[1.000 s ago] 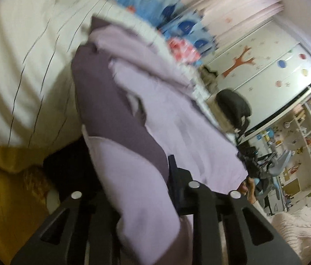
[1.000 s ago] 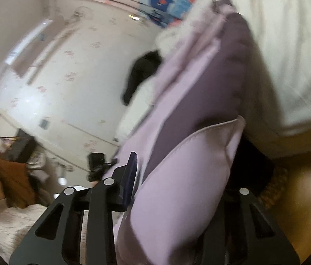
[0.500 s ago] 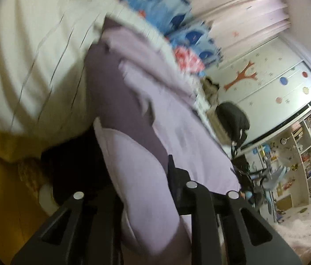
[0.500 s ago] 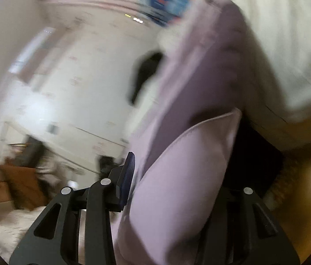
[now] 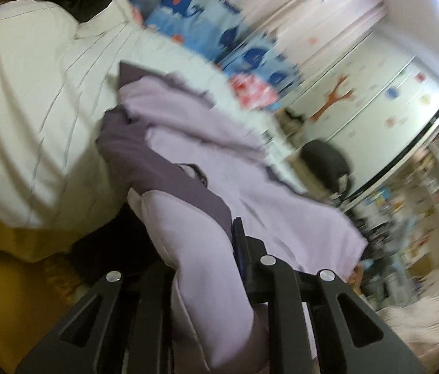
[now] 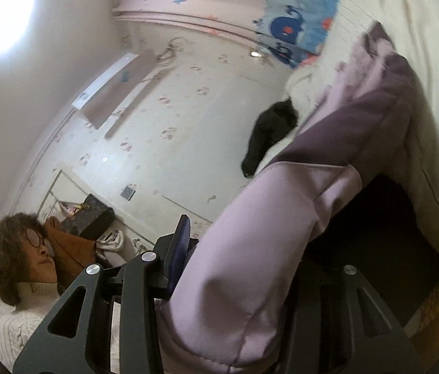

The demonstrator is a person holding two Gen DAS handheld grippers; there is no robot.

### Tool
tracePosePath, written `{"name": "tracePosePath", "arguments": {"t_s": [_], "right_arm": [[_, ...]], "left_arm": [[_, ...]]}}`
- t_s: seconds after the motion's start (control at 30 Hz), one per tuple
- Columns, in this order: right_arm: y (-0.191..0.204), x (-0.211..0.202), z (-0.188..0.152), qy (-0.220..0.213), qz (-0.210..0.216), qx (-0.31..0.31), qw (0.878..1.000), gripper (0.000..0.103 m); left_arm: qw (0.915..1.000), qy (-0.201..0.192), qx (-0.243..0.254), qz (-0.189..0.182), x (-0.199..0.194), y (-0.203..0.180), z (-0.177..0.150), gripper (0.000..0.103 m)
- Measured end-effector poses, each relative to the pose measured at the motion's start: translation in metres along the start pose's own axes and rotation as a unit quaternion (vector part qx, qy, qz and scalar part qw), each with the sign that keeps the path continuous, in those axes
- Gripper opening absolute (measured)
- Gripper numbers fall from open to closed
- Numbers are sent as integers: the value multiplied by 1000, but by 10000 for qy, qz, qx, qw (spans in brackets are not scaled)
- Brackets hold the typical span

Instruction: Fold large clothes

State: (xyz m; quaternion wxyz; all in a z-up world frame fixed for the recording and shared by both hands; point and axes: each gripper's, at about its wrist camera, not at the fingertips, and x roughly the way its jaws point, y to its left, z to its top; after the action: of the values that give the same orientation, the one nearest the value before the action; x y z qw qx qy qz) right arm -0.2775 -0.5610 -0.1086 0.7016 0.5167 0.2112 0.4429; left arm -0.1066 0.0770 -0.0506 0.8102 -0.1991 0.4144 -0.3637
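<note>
A padded lilac garment with dark purple panels (image 5: 188,143) lies across the white striped bed cover (image 5: 32,109), its near edge lifted off the bed. My left gripper (image 5: 200,249) is shut on one corner of that edge; the cloth hides its left finger. In the right wrist view the same garment (image 6: 359,131) runs away over the bed cover (image 6: 437,62). My right gripper (image 6: 244,249) is shut on a thick padded fold of it, the blue pad (image 6: 182,240) pressing on the left side. The right finger is behind the cloth.
A person in a white knit sweater (image 6: 29,249) is at lower left. A black garment (image 6: 269,137) lies on the bed's far part. Blue whale-print cloth (image 5: 188,9) hangs behind. A dark chair (image 5: 325,159), shelves (image 5: 431,187) and wooden floor (image 5: 1,296) surround the bed.
Both grippers keep hold of the garment's edge. The left one has risen a little with it. The right one has tilted upward, so the ceiling light is now in its view.
</note>
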Motion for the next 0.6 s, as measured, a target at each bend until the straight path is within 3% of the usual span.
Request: {"name": "tracePosePath", "arguments": {"t_s": [0.1,0.23,0.4,0.6], "right_arm": [[-6,-4,-4,-122,60,67,9999,40],[3,4,6,-326,292,-54,9990,40],[16,14,34,-587,595,-216,9963,40],[23,25,83,-780,648,-389,9941,40]], "left_arm": [[10000,-73,35,-25,-1,1,-5,17],[9985,-412,-85,-353,-9,4,2,17],[9910,-978,-333,-850,-17,6,28,17],[9824,-1376,-488,-1164,-12,7,76,17]]}}
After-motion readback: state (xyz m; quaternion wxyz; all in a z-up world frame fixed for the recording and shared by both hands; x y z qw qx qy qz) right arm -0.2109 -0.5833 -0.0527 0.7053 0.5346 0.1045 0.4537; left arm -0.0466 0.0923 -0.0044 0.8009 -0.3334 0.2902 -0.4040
